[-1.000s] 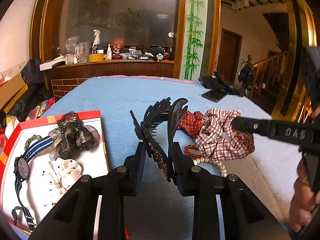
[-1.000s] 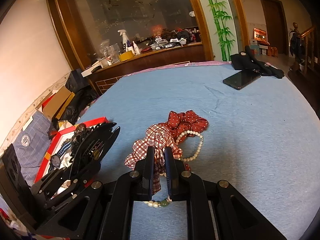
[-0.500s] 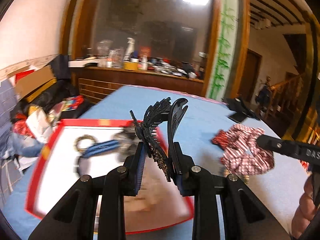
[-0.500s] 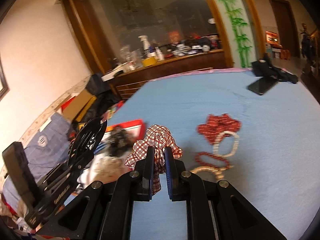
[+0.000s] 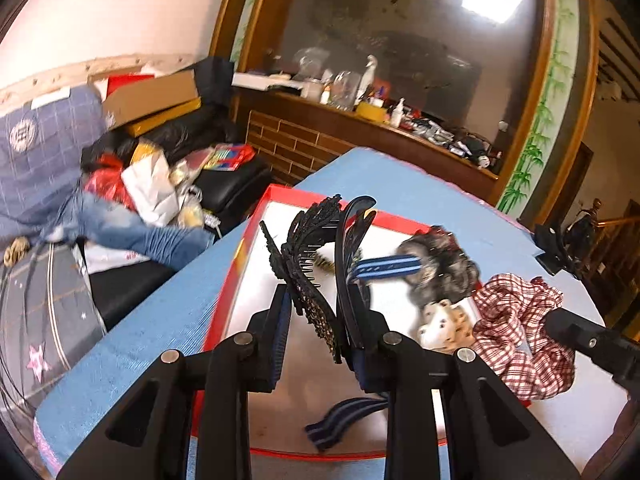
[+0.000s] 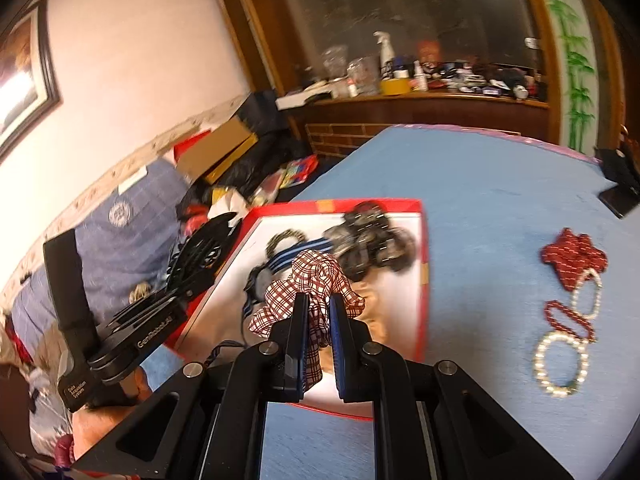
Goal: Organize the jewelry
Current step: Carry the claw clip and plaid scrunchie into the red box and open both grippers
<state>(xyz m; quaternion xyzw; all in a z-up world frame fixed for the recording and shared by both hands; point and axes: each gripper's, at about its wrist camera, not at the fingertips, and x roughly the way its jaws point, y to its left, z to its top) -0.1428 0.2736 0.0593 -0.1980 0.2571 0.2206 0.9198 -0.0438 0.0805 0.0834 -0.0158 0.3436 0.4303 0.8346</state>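
My left gripper (image 5: 316,312) is shut on a large black hair claw clip (image 5: 316,248), held above the red-rimmed white tray (image 5: 256,216). My right gripper (image 6: 318,316) is shut on a red-and-white plaid scrunchie (image 6: 316,276), also over the tray (image 6: 420,240); the same scrunchie (image 5: 516,320) shows at the right of the left wrist view. In the tray lie a dark ruffled scrunchie (image 6: 372,240), a blue striped watch strap (image 5: 384,266) and a spotted cream scrunchie (image 5: 440,316). The left gripper with the clip (image 6: 200,248) appears at the tray's left edge.
On the blue tablecloth (image 6: 480,184) to the right lie a red dotted scrunchie (image 6: 572,256), a red bead bracelet (image 6: 568,320) and two pearl bracelets (image 6: 560,364). A phone (image 6: 618,200) rests at the far right. Clutter and bags (image 5: 140,176) sit beyond the table's left edge.
Both grippers have swung left from over the scrunchie pile to above the tray, carrying the clip and the plaid scrunchie. The bracelets and red scrunchie stayed on the cloth.
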